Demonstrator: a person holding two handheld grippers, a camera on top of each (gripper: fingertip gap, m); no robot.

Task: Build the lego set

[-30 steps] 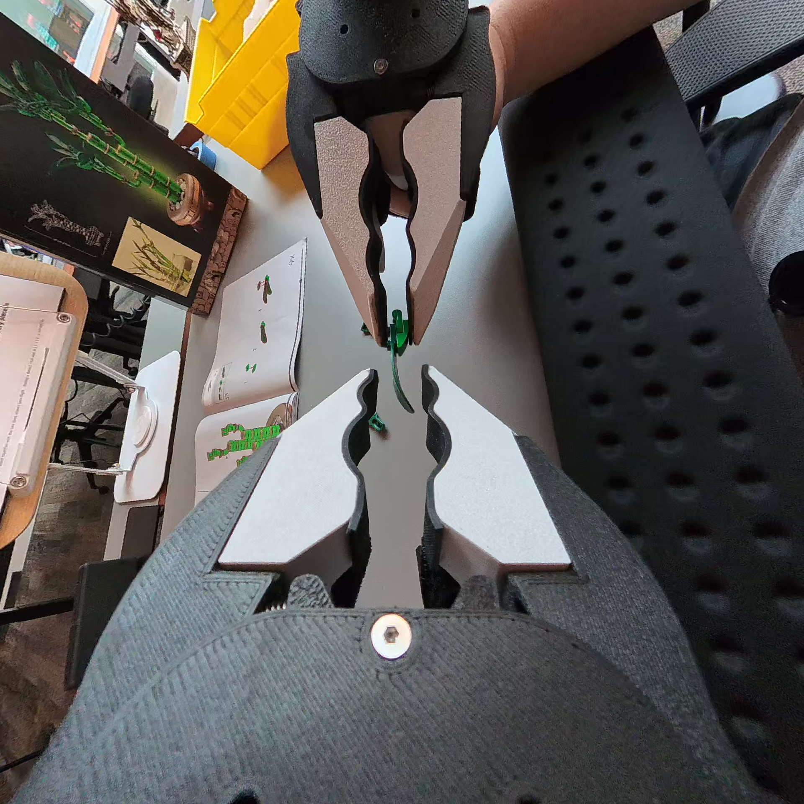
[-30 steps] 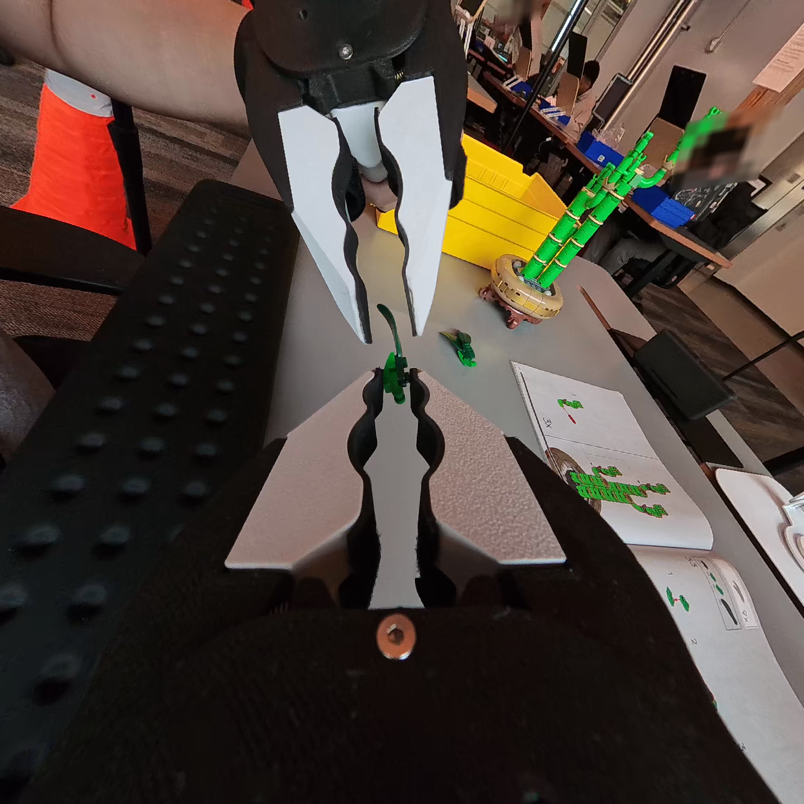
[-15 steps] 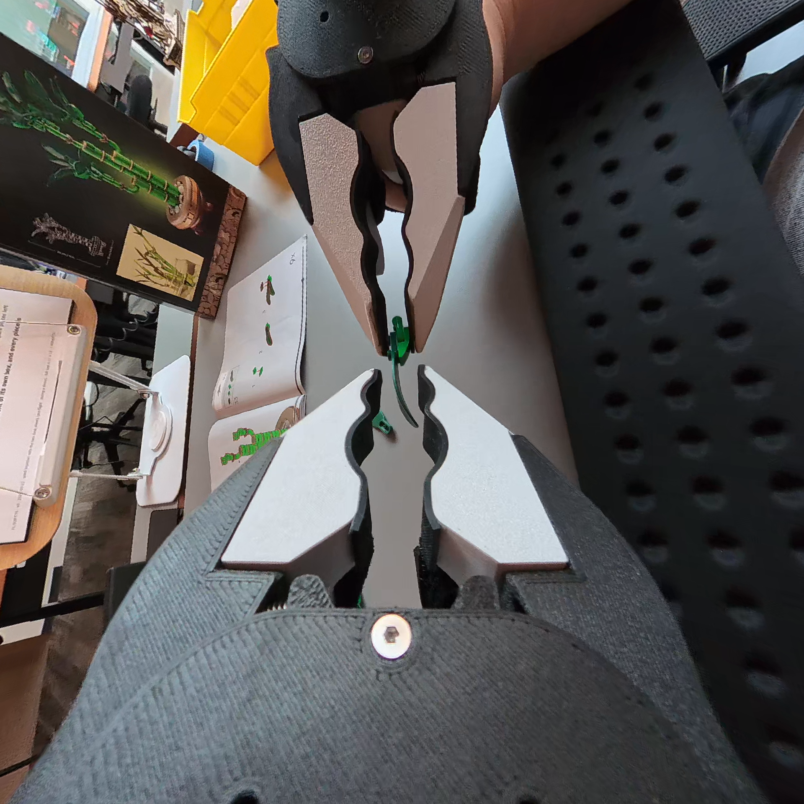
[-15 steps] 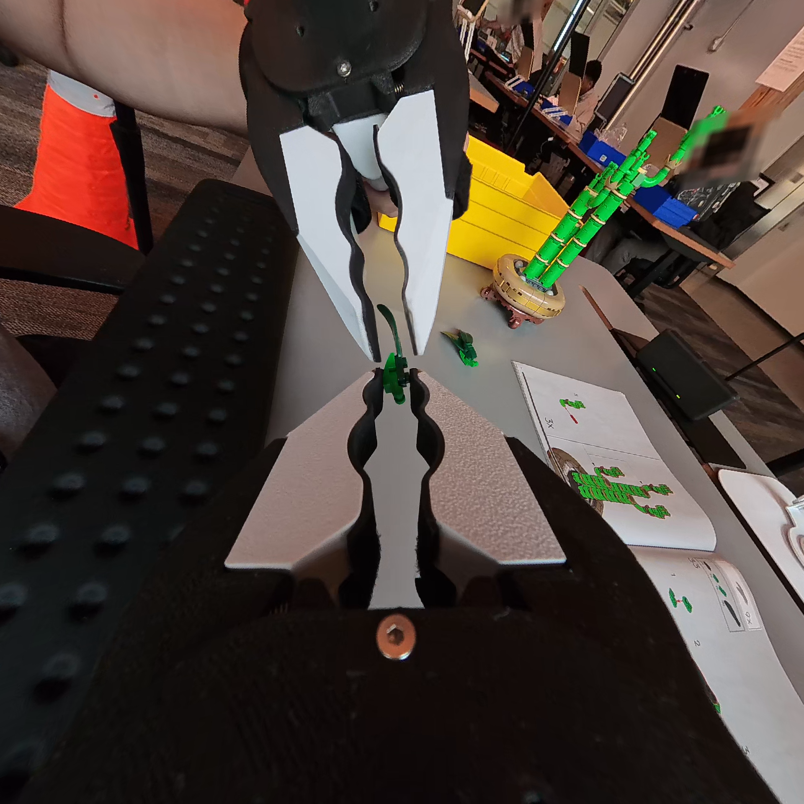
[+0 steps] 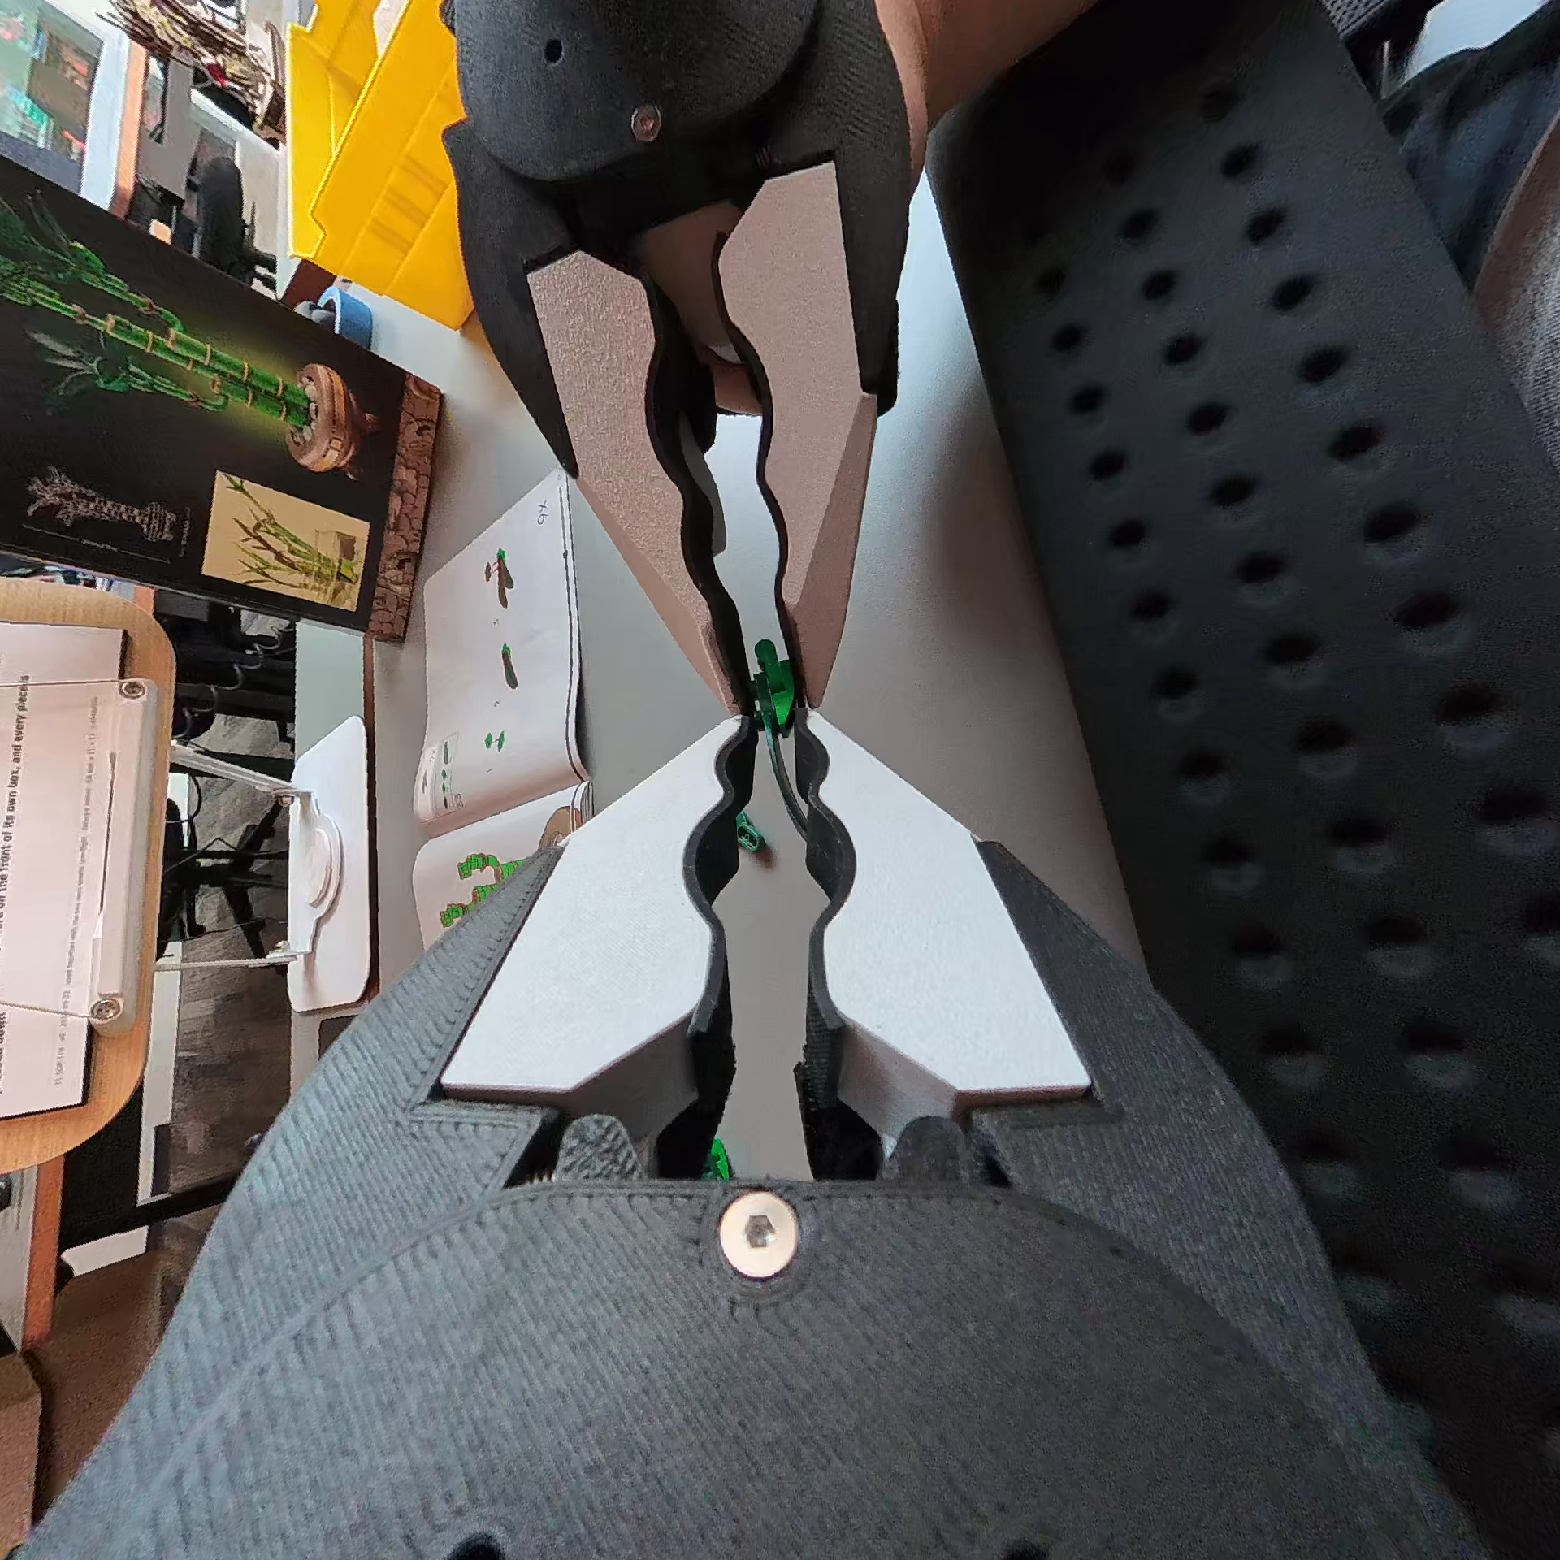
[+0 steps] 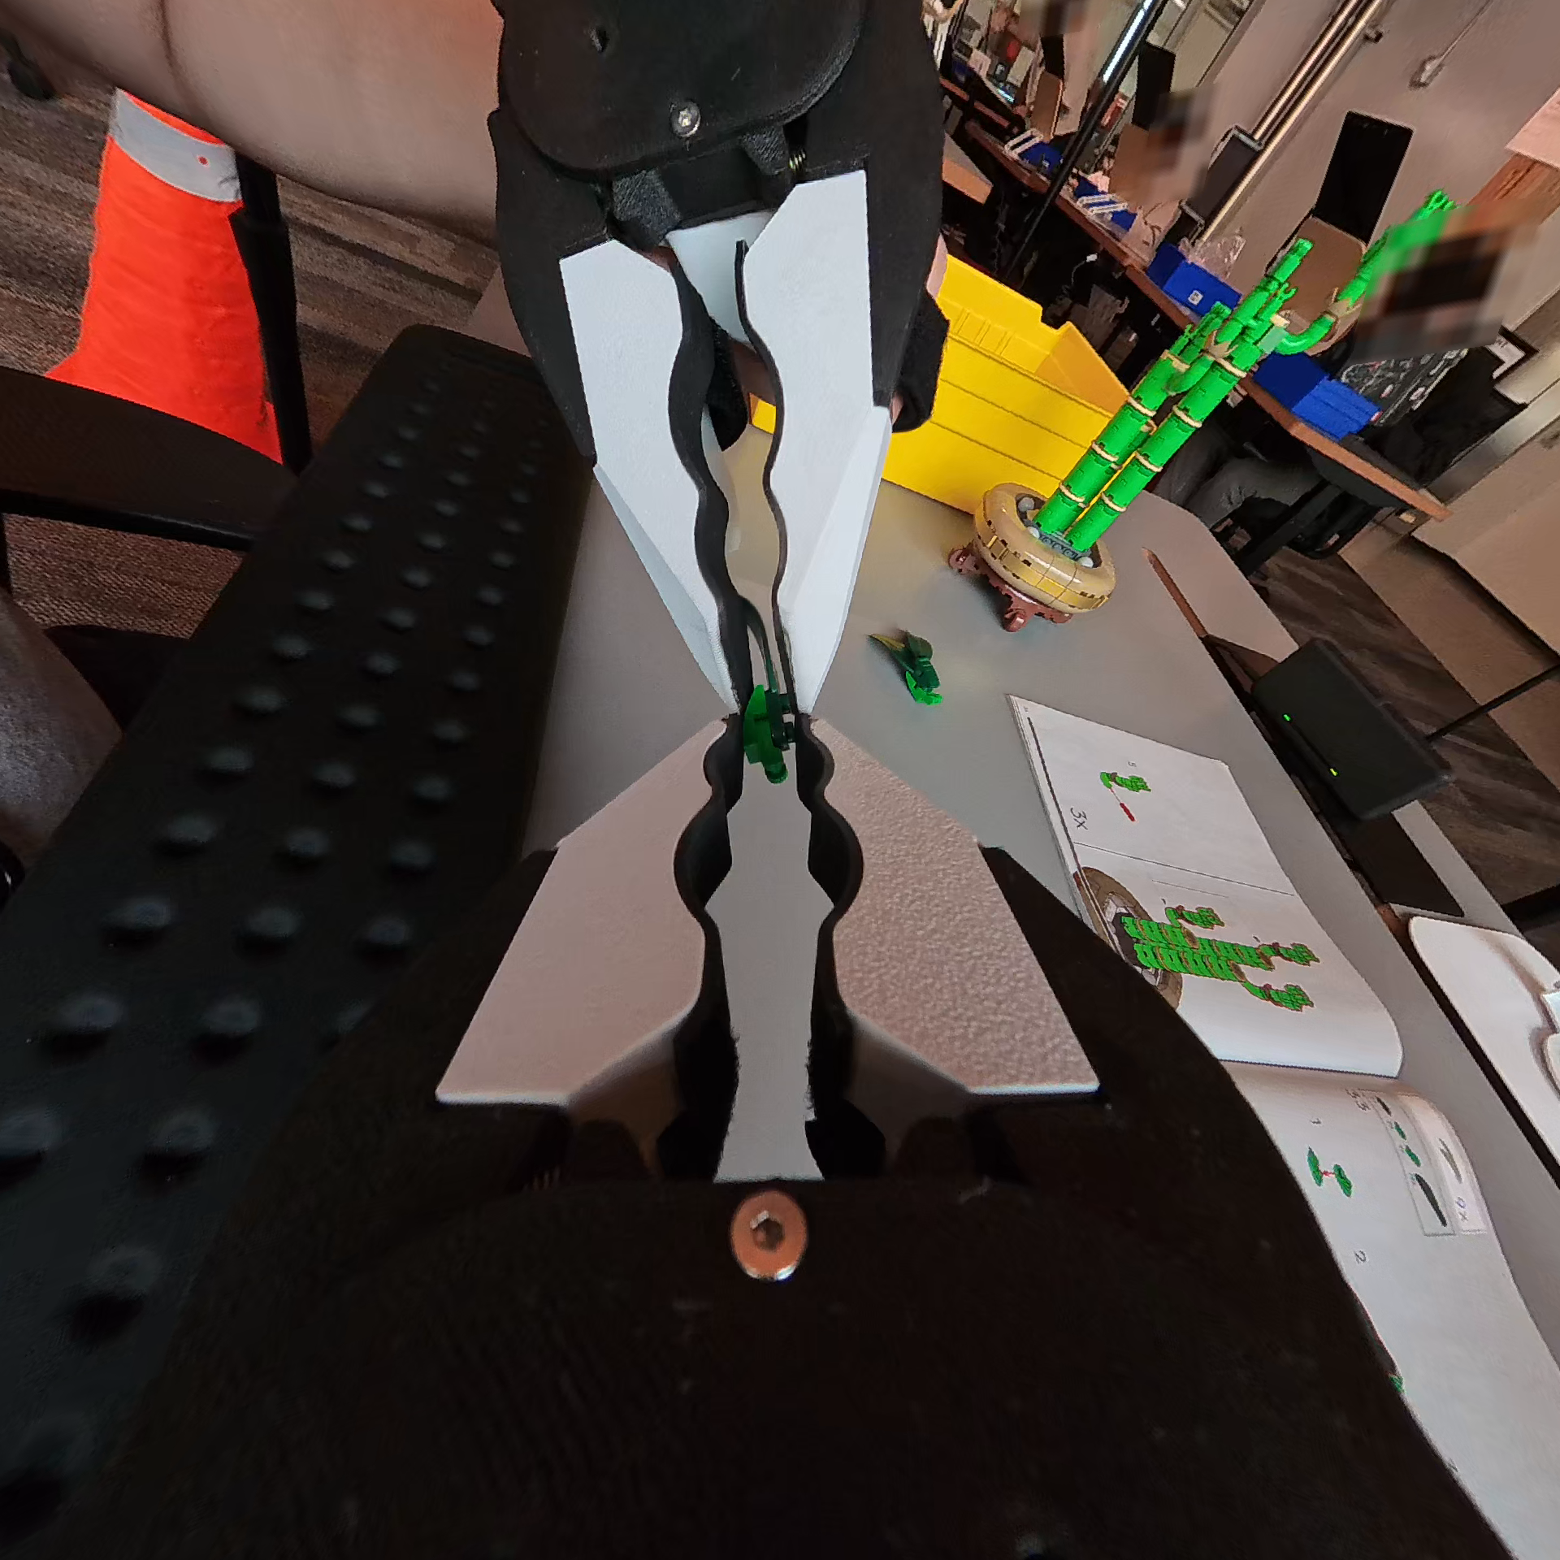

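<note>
A small green lego piece with a thin dark green leaf hangs above the grey table. My right gripper is shut on the piece's bright green end. My left gripper meets it tip to tip, its fingers closed in on the leaf end, and the leaf runs back between its pads. In the left wrist view the right gripper comes down from the top with the piece in its tips. In the right wrist view the left gripper comes down from the top. The bamboo model stands at the back right.
A loose green piece lies on the table. An open instruction booklet lies to the right. Yellow bins stand behind. A black perforated chair part borders the table. The set's box and an orange cone are nearby.
The two grippers have come together until their tips meet. My left gripper's fingers have slid over the leaf and narrowed around it. The right gripper keeps its hold.
</note>
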